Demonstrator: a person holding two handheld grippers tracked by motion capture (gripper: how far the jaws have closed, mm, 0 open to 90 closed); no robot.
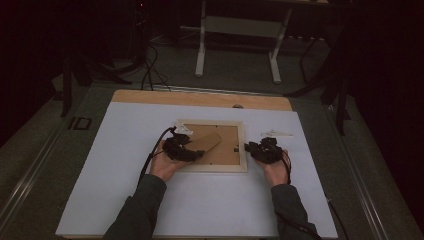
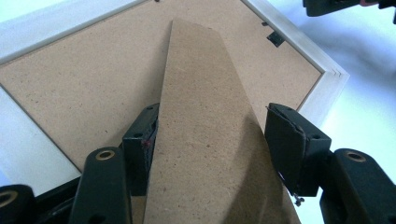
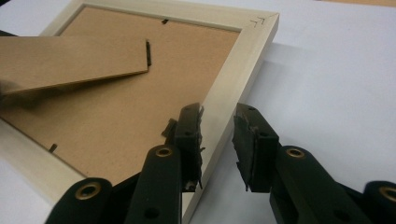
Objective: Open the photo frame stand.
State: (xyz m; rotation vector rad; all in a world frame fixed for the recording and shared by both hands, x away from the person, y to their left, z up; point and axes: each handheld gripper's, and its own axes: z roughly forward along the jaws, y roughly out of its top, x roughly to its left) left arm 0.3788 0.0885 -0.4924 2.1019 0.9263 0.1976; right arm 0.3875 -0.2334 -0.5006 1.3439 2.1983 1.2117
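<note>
Left tongs (image 2: 212,140) astride stand flap (image 2: 205,116), not clamped | right tongs (image 3: 217,140) parted astride frame (image 3: 233,79) rail | light, rigid; flap hinge fragile, hold rail.

the picture frame (image 1: 243,145) between the two tools is pale, creamy wood, and its backing board (image 3: 116,107) is plain mid-brown with a faint speckle. the stand flap (image 2: 205,140) between the left tool's (image 2: 212,140) jaws is the same brown. both tools are matt black, the right tool (image 3: 217,140) with brass-coloured rivets. the bench (image 1: 200,210) beneath them is white.
</note>
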